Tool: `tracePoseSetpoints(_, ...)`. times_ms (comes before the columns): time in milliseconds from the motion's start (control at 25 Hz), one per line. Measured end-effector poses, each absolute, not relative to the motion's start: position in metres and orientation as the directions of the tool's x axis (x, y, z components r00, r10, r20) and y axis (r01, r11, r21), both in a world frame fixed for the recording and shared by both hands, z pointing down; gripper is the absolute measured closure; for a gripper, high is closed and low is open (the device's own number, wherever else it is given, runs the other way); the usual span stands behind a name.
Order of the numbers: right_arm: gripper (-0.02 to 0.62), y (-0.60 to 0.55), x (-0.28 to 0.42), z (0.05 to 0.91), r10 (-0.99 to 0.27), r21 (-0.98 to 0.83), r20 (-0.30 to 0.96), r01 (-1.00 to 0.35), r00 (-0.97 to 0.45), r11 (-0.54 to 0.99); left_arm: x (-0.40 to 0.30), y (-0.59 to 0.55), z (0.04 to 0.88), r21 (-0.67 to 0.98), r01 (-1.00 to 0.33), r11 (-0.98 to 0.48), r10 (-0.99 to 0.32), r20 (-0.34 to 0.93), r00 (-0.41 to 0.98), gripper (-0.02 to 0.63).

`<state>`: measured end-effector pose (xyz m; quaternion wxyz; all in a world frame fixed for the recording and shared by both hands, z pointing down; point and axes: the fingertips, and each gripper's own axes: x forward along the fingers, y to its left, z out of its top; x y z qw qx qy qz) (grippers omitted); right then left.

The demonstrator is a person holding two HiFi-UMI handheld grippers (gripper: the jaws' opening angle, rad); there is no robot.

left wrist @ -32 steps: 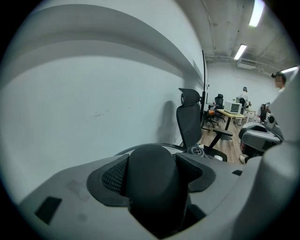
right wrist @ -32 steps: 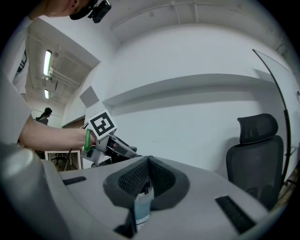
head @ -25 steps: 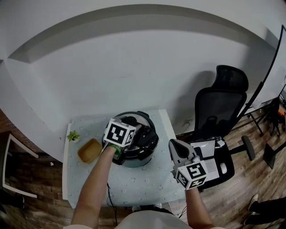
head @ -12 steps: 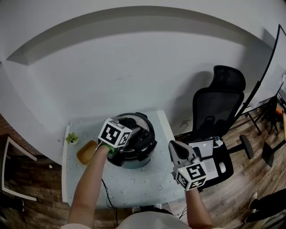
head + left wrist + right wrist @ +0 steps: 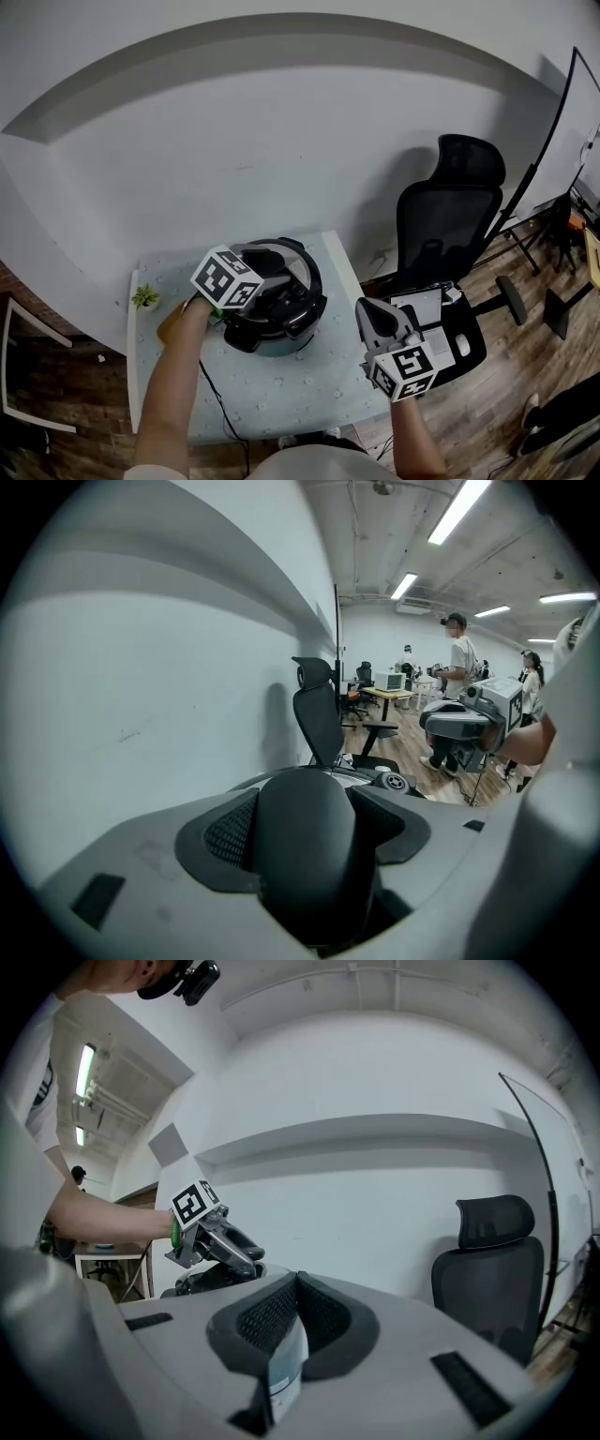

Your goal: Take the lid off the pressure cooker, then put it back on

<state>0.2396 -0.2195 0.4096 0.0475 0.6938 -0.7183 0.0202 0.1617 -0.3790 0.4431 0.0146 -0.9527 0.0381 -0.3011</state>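
The left gripper [image 5: 255, 281], fingers clamped on the lid handle [image 5: 314, 855], sits rolled leftward versus a second ago: the lid [image 5: 292, 272] is likely unlocking. Right gripper [image 5: 373, 317] idles, fingers together.

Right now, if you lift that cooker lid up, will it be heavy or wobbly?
Probably heavy: the lid looks wide, thick, metal-rimmed. Likely stiff, not floppy. The left claw grips its chunky black handle, so it shouldn't slip much.

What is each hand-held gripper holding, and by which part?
The left hand-held gripper is closed on the black handle atop the lid. The right hand-held gripper holds nothing; its jaws are together, away from the cooker.
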Motion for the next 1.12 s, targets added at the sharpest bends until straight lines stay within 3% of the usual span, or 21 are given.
tracePoseSetpoints(240, 0.595, -0.219, 0.237, 0.412, -0.994, 0.04, 0.106, -0.999, -0.008, 0.012, 0.163, -0.376, 0.443, -0.046, 0.007, -0.999, -0.02, 0.566, 0.824, 0.299)
tracePoseSetpoints(1120, 0.595, -0.217, 0.227, 0.41, -0.995, 0.047, 0.102, -0.999, -0.003, 0.008, 0.164, -0.379, 0.416, -0.072, -0.053, -0.996, -0.084, 0.557, 0.826, 0.314)
